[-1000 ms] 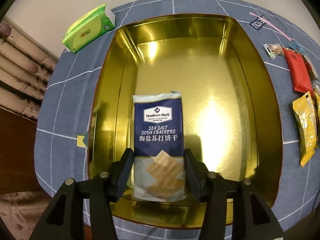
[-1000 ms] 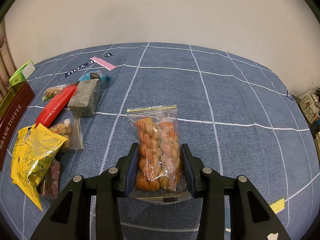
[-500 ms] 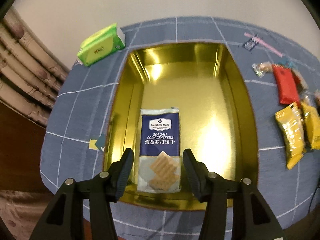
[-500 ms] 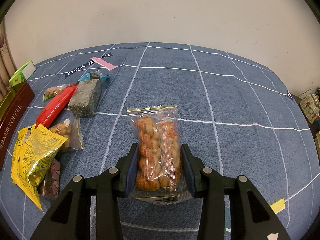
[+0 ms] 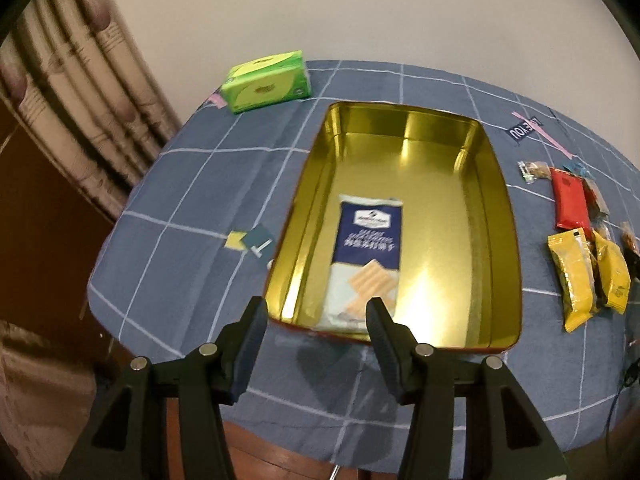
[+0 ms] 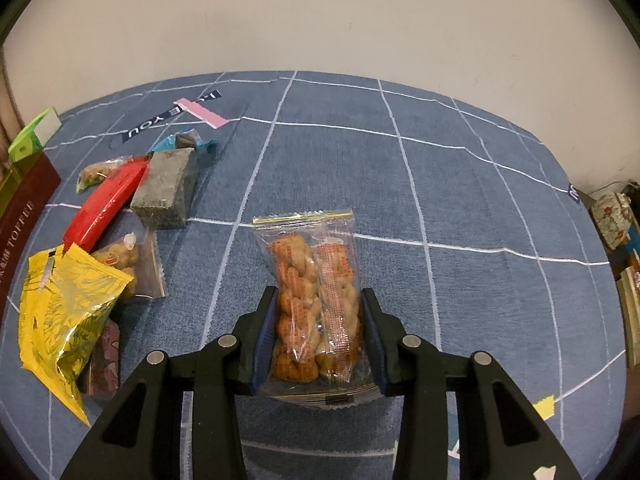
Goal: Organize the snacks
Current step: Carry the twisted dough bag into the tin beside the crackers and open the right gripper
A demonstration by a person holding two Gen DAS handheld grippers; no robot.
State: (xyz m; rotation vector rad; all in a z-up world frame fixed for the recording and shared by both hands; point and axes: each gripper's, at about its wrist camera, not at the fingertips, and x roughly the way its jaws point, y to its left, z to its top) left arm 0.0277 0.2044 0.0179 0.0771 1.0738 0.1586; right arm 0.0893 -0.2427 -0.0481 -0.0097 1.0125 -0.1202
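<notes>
While the left hand-held gripper (image 5: 317, 312) gapes empty, the right hand-held gripper (image 6: 319, 326) clamps a snack bag (image 6: 314, 300)

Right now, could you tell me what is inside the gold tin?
The gold tin holds one soda cracker packet, lying flat left of center; the rest of the floor shows bare metal. Whatever is under the packet is covered.
</notes>
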